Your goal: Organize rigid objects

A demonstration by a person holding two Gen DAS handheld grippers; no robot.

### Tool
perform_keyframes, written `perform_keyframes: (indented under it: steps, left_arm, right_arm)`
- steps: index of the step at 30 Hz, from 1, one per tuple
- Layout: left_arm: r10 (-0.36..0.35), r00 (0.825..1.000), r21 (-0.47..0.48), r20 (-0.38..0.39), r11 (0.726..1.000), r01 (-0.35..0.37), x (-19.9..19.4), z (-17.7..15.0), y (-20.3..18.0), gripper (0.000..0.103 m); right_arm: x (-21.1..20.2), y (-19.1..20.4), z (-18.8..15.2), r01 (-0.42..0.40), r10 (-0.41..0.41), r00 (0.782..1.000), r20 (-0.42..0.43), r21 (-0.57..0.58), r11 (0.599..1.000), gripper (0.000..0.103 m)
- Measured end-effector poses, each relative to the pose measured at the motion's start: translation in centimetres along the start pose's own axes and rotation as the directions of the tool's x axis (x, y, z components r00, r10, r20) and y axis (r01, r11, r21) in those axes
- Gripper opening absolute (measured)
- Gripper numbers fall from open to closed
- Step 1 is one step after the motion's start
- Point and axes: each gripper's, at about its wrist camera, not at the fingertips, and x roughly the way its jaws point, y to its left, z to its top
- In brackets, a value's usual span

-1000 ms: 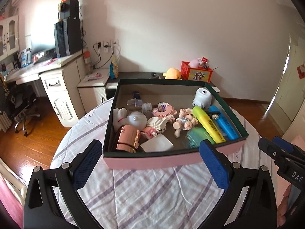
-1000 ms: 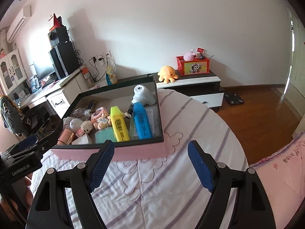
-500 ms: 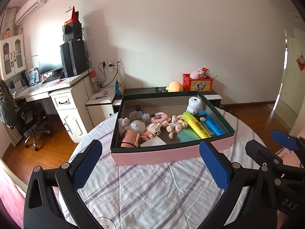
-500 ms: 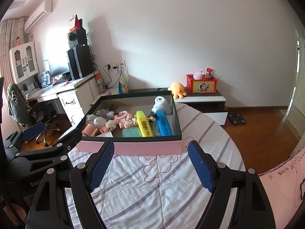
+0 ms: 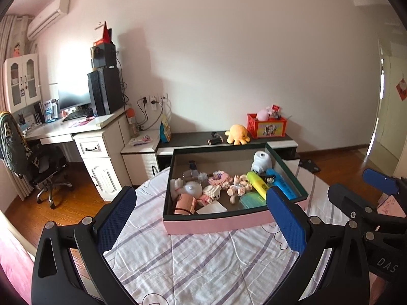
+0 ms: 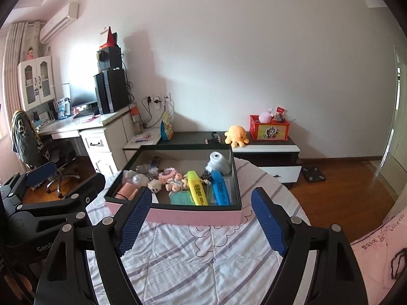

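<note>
A pink box with a dark green rim [image 5: 216,225] [image 6: 193,216] sits on the round table and holds several small things. Among them are a yellow highlighter [image 5: 257,185] [image 6: 197,190], a blue highlighter [image 5: 283,186] [image 6: 220,188], a white toy camera [image 5: 262,161] [image 6: 218,162], block figures and a pink roll [image 5: 184,203]. My left gripper [image 5: 201,218] is open and empty, held back from the box's near side. My right gripper [image 6: 201,218] is also open and empty, likewise short of the box. Each gripper shows at the edge of the other's view.
A striped white cloth [image 5: 203,261] covers the table. Behind stand a low dark cabinet [image 6: 264,150] with an orange octopus plush [image 6: 235,134] and a red box [image 6: 269,128]. A white desk [image 5: 76,132], computer tower and office chair [image 5: 38,167] are at left. Pink fabric [image 6: 376,259] lies at right.
Both grippers have pulled back and risen from the box, which now looks smaller and farther. More of the room and wall shows. Both stay open.
</note>
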Motion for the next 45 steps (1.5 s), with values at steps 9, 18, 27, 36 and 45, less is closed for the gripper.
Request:
perform_keyframes:
  steps: [9, 18, 27, 36, 45]
  left_arm:
    - [0.026, 0.993, -0.006, 0.119, 1.000, -0.026, -7.0, 0.2, 0.6, 0.103]
    - [0.017, 0.979, -0.011, 0.202, 1.000, -0.015, -14.5, -0.5, 1.0, 0.103]
    - [0.036, 0.957, -0.008, 0.288, 0.999, -0.035, -21.2, -1.3, 1.0, 0.103]
    - [0.044, 0.926, -0.013, 0.374, 0.999, -0.042, -25.9, -1.5, 0.9, 0.103]
    - [0.043, 0.916, -0.021, 0.398, 0.999, -0.038, -27.2, -1.7, 0.9, 0.103]
  right_arm:
    - [-5.6, 1.2, -0.4, -0.021, 0.021, 0.998, 0.062, -0.005, 1.000, 0.082]
    - [-12.7, 2.2, -1.3, -0.015, 0.016, 0.990, 0.137, -0.008, 1.000, 0.083]
    - [-18.9, 3.2, -2.6, 0.007, -0.001, 0.976, 0.218, -0.028, 1.000, 0.084]
    - [-24.0, 4.0, -3.2, 0.054, -0.028, 0.933, 0.358, -0.062, 0.997, 0.088]
    - [-25.8, 3.9, -3.5, 0.068, -0.043, 0.900, 0.433, -0.044, 0.997, 0.103]
